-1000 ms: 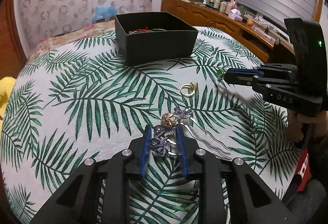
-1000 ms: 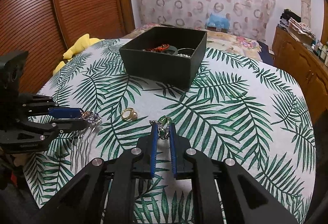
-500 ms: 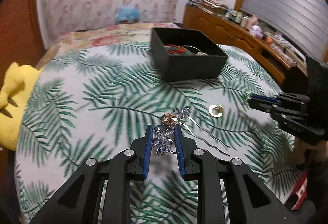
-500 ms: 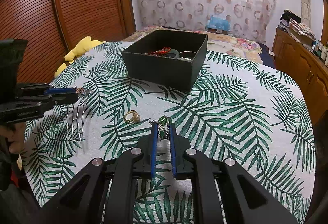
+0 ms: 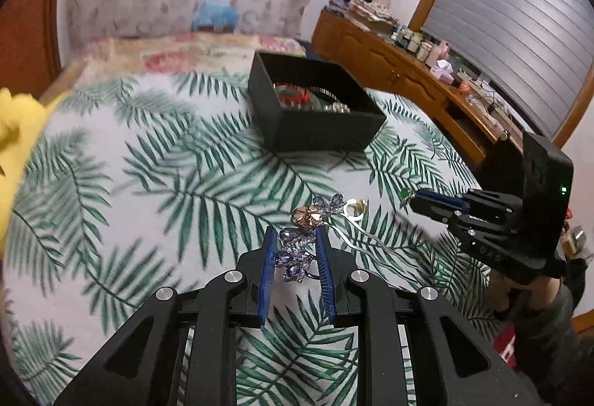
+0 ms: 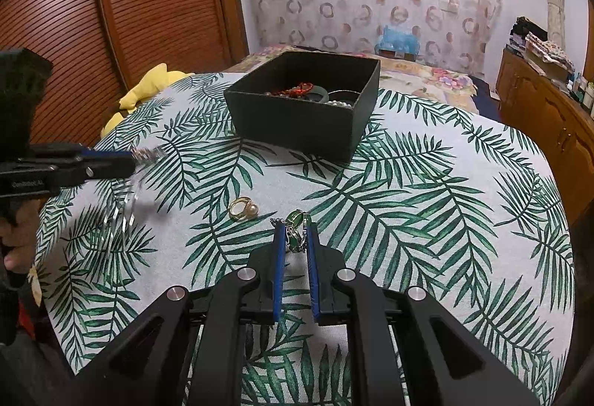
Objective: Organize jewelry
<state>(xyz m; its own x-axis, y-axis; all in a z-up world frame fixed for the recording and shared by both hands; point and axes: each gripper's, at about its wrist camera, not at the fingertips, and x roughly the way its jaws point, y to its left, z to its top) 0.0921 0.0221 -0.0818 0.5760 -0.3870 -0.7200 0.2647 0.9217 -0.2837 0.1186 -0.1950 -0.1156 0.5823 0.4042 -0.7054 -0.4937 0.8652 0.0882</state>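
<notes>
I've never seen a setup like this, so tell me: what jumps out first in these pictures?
Two black claws each pinch a piece of jewelry: the left claw holds a jeweled flower hair comb, the right claw a green-stone pendant. Beyond them, an open black box of jewelry sits on the palm-leaf tablecloth, with a gold pearl ring lying loose.
</notes>
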